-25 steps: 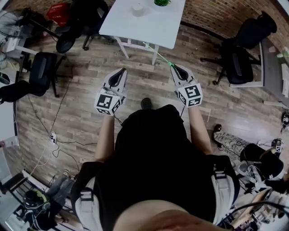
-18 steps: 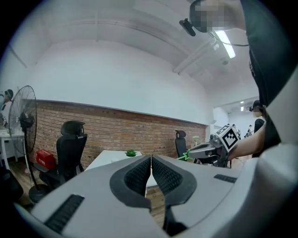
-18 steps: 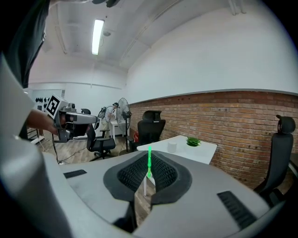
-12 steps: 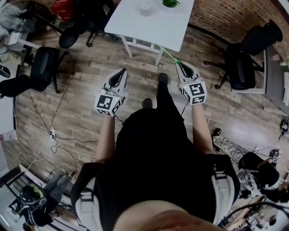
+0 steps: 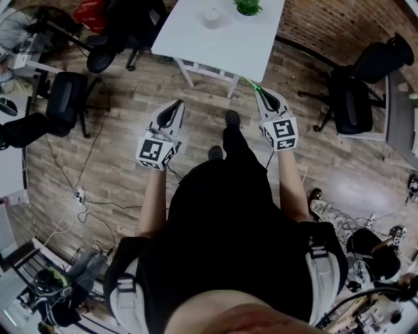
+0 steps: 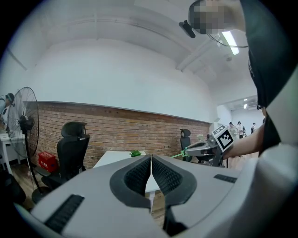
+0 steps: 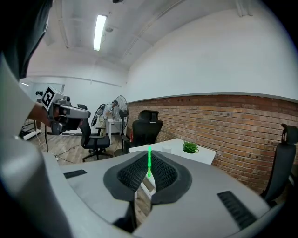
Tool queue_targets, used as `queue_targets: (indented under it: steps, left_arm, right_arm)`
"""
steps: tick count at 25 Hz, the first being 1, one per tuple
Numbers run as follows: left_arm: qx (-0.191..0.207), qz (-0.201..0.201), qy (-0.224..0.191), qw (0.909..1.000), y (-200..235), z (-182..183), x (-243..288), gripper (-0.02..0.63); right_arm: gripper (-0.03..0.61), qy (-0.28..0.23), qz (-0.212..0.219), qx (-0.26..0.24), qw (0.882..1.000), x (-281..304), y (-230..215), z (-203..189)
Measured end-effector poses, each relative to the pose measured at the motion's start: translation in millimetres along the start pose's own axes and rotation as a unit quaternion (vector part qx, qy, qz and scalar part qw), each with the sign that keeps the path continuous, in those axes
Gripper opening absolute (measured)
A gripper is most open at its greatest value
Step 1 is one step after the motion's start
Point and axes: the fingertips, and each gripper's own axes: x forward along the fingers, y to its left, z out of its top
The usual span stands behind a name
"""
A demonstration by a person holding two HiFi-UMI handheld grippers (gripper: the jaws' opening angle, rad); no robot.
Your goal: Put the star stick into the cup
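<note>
Nearest to us, our left gripper (image 6: 151, 159) has its jaws pressed together with nothing between them; it has no part in the job at this point. Beside it, held out at about the same height over the wooden floor (image 5: 124, 143), our right gripper (image 5: 262, 95) is clamped on the star stick (image 7: 149, 162). The thin green rod sits upright between the ribbed pads and pokes out past the tips, pointing toward the table. We cannot make out the star end itself.

So the pick-up looks finished: the stick is secure in the right jaws and off any surface. What we judge is left is the approach and the drop.

Further out, past a strip of bare floor, stands the white table (image 5: 222, 45). On its far part sits the small white cup (image 5: 211, 15), upright and with nothing in it as far as we can see, and a little green plant (image 5: 248, 6) just beside it. The stick's tip is near the table's front edge, but well apart from the cup. We judge that we must close that gap, bring the stick over the rim, lower it in and let go.
</note>
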Motion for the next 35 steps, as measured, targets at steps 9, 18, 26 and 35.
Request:
queue_targets:
  steps: [9, 18, 26, 35]
  left_arm:
    - [-0.004, -0.002, 0.006, 1.0, 8, 1, 40, 0.026]
    - [-0.001, 0.018, 0.004, 0.9998, 25, 16, 89, 0.026]
    - [0.0, 0.042, 0.013, 0.999, 38, 25, 130, 0.026]
    - [-0.006, 0.082, 0.027, 0.9962, 64, 31, 154, 0.026]
  right_arm:
    - [0.013, 0.008, 0.0, 0.006, 1.0, 20, -38, -4]
    - [0.014, 0.009, 0.016, 0.007, 1.0, 56, -81, 1]
    - [0.014, 0.005, 0.038, 0.009, 0.999, 95, -120, 6]
    - [0.012, 0.02, 0.073, 0.003, 0.997, 138, -143, 8]
